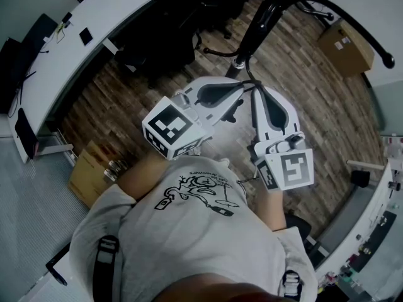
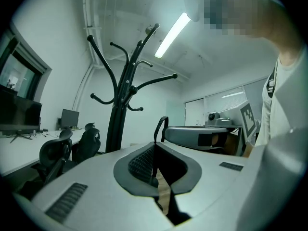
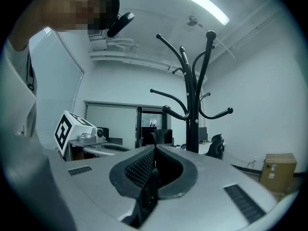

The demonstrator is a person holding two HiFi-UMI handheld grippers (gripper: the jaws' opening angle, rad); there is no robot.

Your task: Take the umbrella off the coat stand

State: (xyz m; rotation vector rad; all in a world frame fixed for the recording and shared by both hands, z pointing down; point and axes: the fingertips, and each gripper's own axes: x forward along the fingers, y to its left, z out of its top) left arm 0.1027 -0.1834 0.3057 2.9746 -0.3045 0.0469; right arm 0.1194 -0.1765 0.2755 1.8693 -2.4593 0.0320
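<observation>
Coat stand (image 1: pixel 252 36) on the wooden floor, straight ahead of both clenched tools.
A desk (image 1: pixel 94 49) and office chairs (image 2: pixel 89 141) lie left of it, a cardboard box (image 1: pixel 345 46) right. The left tool (image 1: pixel 236 88) and right tool (image 1: pixel 259 90) are held level, side by side, with jaws pressed together on nothing. The stand's top is cut off in the head view, and the umbrella's place cannot be told.

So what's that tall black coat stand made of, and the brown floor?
The tall black coat stand looks like painted metal tube: thin, smooth, slightly glossy curved arms. The brown plank floor looks like wood or wood-look laminate: staggered planks with grain; which one, I cannot tell.
</observation>
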